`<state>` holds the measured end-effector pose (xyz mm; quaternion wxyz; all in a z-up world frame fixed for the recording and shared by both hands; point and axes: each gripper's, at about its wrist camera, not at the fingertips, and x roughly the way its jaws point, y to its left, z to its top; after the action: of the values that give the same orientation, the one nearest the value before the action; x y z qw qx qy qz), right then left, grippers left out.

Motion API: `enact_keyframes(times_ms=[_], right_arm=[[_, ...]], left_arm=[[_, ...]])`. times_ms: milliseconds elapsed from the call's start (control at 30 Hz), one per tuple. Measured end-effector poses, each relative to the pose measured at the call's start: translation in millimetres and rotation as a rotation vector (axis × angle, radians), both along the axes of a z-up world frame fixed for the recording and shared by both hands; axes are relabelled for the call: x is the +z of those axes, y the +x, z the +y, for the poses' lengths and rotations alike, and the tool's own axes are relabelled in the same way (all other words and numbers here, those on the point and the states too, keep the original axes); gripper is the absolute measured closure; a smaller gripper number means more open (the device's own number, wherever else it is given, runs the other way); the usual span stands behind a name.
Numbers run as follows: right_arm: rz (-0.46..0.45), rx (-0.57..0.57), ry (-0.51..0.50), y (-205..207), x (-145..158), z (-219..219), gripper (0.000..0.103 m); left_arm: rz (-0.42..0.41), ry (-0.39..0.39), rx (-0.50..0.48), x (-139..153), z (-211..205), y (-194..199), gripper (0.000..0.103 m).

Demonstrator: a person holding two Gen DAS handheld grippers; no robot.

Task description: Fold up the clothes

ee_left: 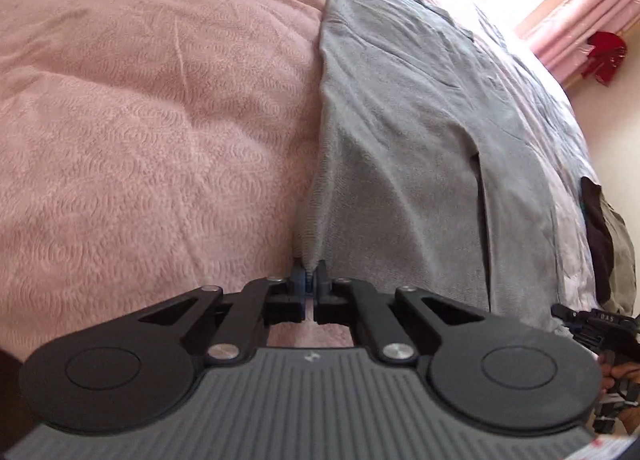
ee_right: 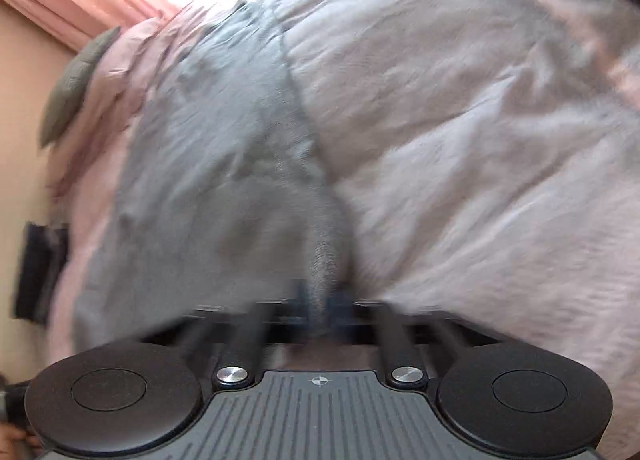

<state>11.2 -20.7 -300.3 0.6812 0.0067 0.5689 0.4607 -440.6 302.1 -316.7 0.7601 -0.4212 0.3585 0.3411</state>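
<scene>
The left gripper [ee_left: 310, 280] was pinched tight on a corner of the grey garment [ee_left: 400, 119], a tuft of the cloth showing between its fingers [ee_left: 298, 284]. Left of those fingers lay the pink blanket [ee_left: 140, 119] on the bed; ahead and to their right the garment stretched away, flat and creased, towards the pink curtain [ee_left: 580, 19]. The right gripper [ee_right: 320, 300] was blurred, but its fingers stood nearly together on a bunched fold of the same grey garment [ee_right: 208, 147], which spread ahead and to their left. Pale bedding [ee_right: 480, 119] lay to their right.
</scene>
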Motion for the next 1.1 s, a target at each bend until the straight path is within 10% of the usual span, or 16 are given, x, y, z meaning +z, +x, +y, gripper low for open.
enact_keyframes(times_ms=[233,367,433,667,867,1100], right_arm=[[-0.079,0.052,-0.173,-5,-5,29,0.099],[-0.321,0.181,-0.351,-23,22,52,0.056],[-0.479,0.220,-0.325,-34,42,61,0.053],[-0.527,0.290,-0.072,-52,52,165,0.052],[-0.528,0.352,-0.107,-74,7,246,0.052],[-0.513,0.357,-0.152,-107,-21,167,0.051]], left_arm=[[0.288,0.061,-0.085,-6,-26,26,0.100],[0.424,0.078,-0.190,13,-30,33,0.100],[0.443,0.096,-0.202,32,-31,32,0.096],[0.231,0.318,-0.283,58,1,123,0.093],[0.077,0.374,-0.352,28,21,241,0.080],[0.169,0.278,-0.346,-13,-35,218,0.080]])
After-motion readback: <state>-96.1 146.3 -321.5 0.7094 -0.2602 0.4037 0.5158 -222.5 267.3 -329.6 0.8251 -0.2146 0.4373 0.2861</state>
